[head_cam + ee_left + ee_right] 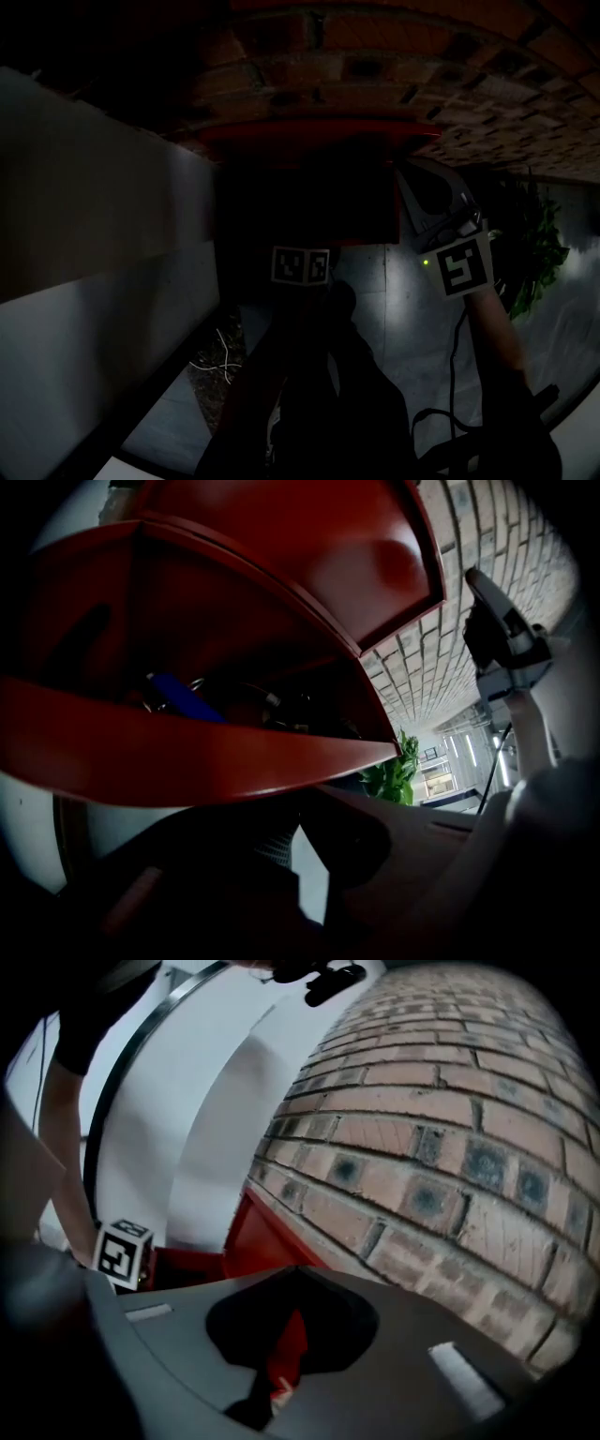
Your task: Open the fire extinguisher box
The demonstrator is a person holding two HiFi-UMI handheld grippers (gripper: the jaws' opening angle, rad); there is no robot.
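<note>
— While the head view is dim, the red fire extinguisher box shows against the brick wall, straight ahead of the person. What do you see up close?

— Lid is up, tilted back toward the bricks, and the box gapes open. Its front lip sweeps broad and red across the left gripper view. Inside there's a blue object among dark shapes I can't make out.

— And the left tongs?

— Tips pressed together, right under that front lip, with a thin wedge of light behind them. Whether they touch the lip, I can't tell.

— Right side?

— Right tongs closed as well, tips meeting, aimed along the bricks with the box's red side just beyond. A red sliver shows in the hollow behind the tips. Pinched or merely seen through, I can't say.

— Where do they sit against the box?

— Close beside the lid's right corner, a strip of brick showing between.

— Anything else?

— Green plant off to the right, over pale floor.
</note>
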